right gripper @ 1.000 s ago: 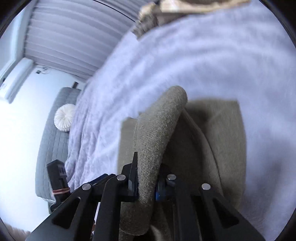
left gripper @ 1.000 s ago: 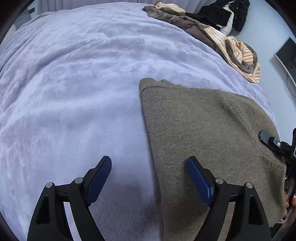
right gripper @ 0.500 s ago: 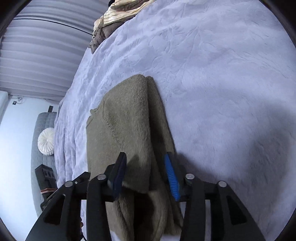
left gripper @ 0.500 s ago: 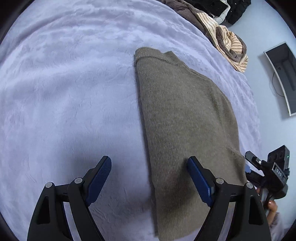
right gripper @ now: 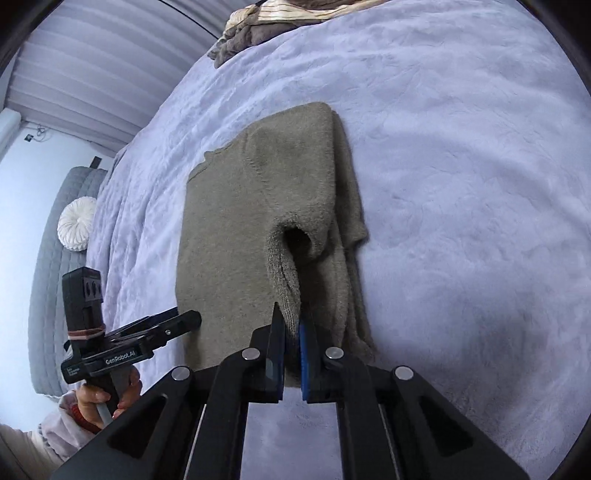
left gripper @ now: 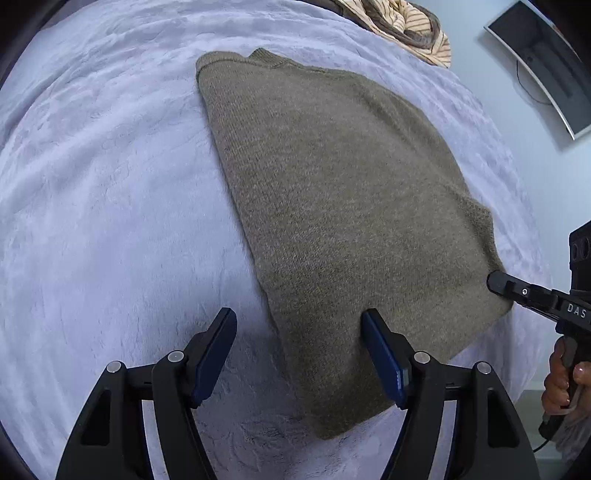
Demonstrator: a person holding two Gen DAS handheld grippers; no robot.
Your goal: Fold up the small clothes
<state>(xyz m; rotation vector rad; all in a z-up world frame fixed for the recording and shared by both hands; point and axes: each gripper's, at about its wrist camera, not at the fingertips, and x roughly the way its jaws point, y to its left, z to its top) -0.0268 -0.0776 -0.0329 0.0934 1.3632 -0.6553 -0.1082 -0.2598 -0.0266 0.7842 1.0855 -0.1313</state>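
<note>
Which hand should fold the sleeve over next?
Right. The right gripper is already shut on the sleeve cuff of the olive sweater. The left gripper is open, straddling the sweater's edge and holding nothing.

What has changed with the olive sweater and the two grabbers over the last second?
The right gripper let go of the raised sleeve fold, then shut again on the sleeve's ribbed cuff. The olive sweater now lies flatter on the lilac blanket. The left gripper has been closing a little, pads not pressing, its right finger over the sweater's near edge. The striped clothes pile stayed put.
</note>
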